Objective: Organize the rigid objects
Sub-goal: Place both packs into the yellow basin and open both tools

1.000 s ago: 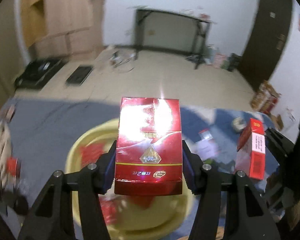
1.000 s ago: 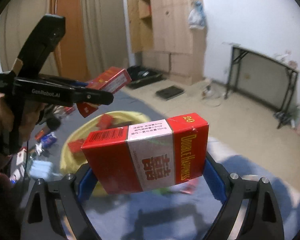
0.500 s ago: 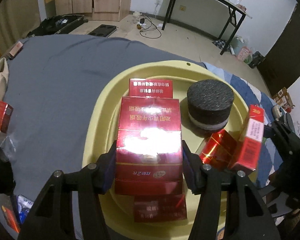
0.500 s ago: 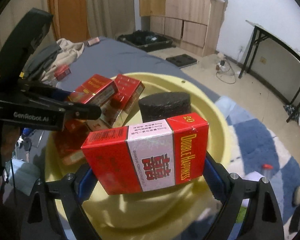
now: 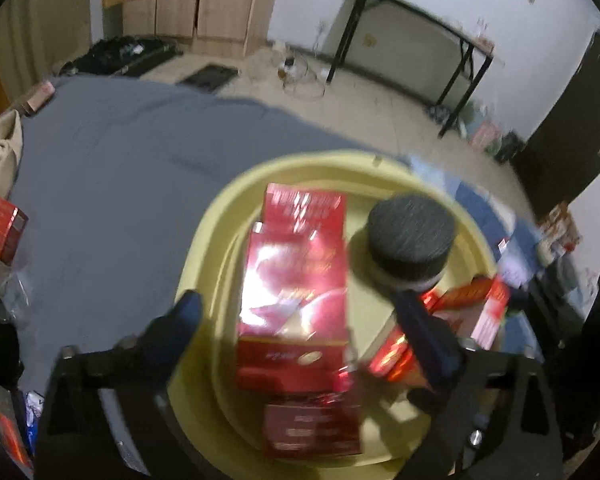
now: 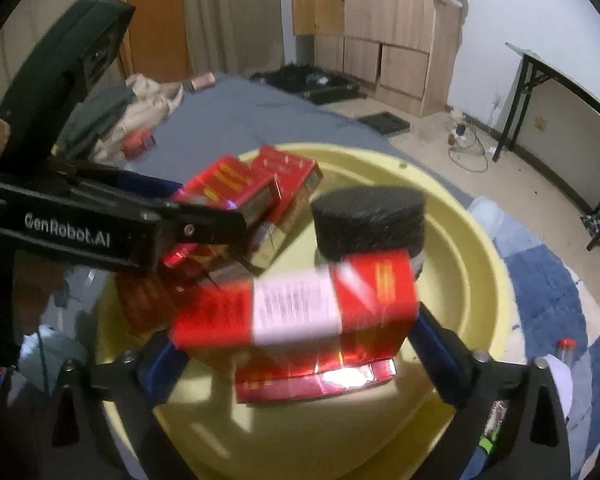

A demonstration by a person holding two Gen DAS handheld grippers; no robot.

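Note:
In the left wrist view my left gripper (image 5: 298,306) hangs over a yellow basin (image 5: 228,200), its jaws opening wide. A glossy red box (image 5: 296,300) lies blurred between the fingers, clear of both pads. In the right wrist view my right gripper (image 6: 296,336) is also over the basin (image 6: 480,240) with its jaws opening. A red-and-white box (image 6: 296,308) sits blurred and tilted between the fingers, slipping loose. That box (image 5: 488,312) shows at the right in the left wrist view. The left gripper's fingers (image 6: 204,224) reach in from the left.
The basin holds a black round foam-topped thing (image 5: 412,236) (image 6: 368,220) and other red boxes (image 5: 304,204) (image 6: 316,376). It rests on a grey cover (image 5: 120,168). More red packs (image 5: 4,228) and beige cloth (image 6: 148,100) lie to the left. A black-legged table (image 5: 412,20) stands beyond.
Both grippers came down over the basin. Their jaws have spread, and the two boxes they gripped now blur loose between the fingers.

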